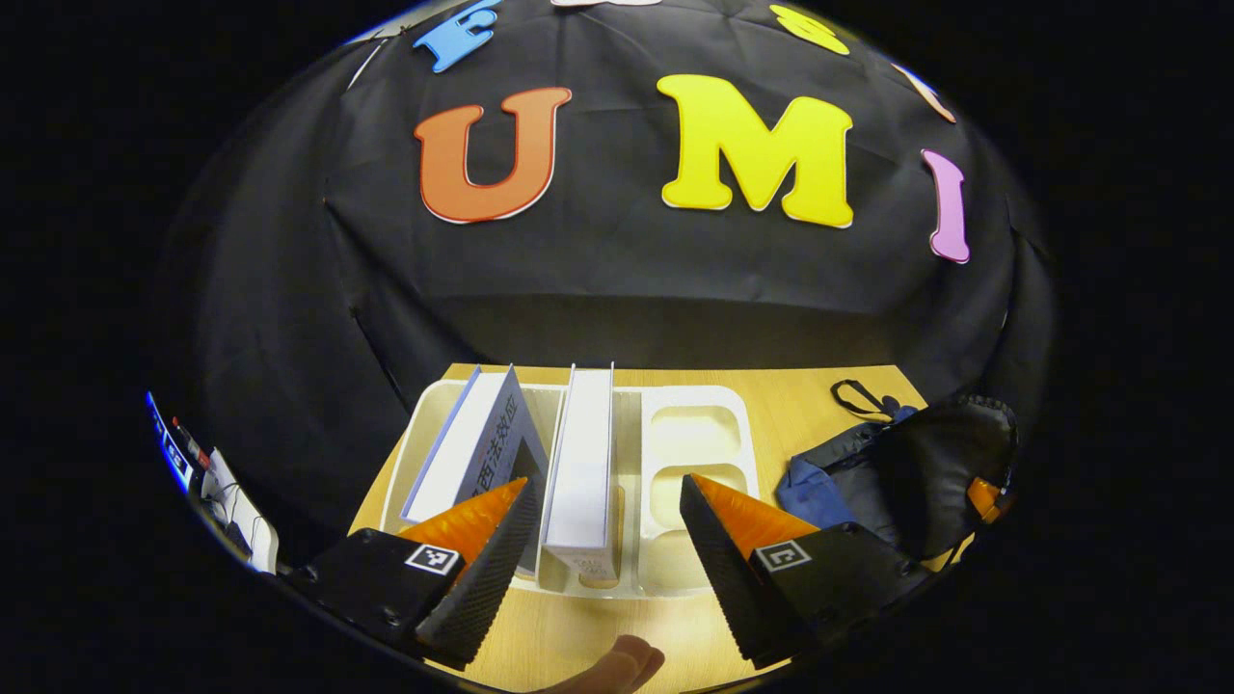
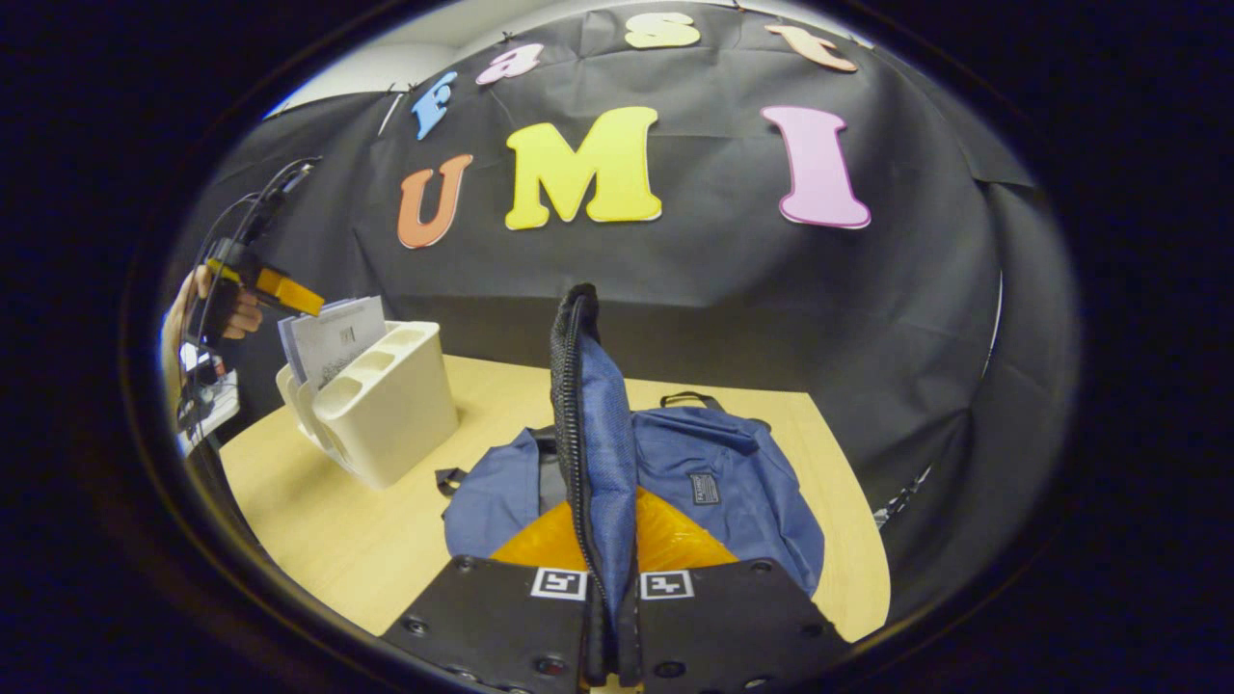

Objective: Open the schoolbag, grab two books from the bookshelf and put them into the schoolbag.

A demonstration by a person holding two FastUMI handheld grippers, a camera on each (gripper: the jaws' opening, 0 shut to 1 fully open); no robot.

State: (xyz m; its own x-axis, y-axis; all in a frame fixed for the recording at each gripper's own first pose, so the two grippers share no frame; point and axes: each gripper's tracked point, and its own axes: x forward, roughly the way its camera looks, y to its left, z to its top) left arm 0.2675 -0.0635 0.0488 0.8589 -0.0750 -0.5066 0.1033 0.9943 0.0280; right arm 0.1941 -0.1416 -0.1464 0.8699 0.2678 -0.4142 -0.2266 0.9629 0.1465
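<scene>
In the left gripper view, my left gripper (image 1: pixel 607 559) hangs open above a white bookshelf (image 1: pixel 689 434) on the table. An upright white book (image 1: pixel 583 453) stands between its fingers, untouched. A second book (image 1: pixel 468 443) leans to the left of it, behind the left finger. The dark blue schoolbag (image 1: pixel 897 472) lies to the right. In the right gripper view, my right gripper (image 2: pixel 609 545) is shut on the schoolbag's flap (image 2: pixel 588 405) and holds it upright over the blue bag body (image 2: pixel 723 482). Farther left, the left gripper (image 2: pixel 284 289) hovers over the books (image 2: pixel 333 337) in the bookshelf (image 2: pixel 386 414).
The wooden table (image 2: pixel 328 530) has bare room between bookshelf and bag. A hand (image 2: pixel 217 308) holds the far gripper at the left. A fingertip (image 1: pixel 617 665) shows at the bottom edge. Cables and gear (image 1: pixel 217 482) sit off the table's left side.
</scene>
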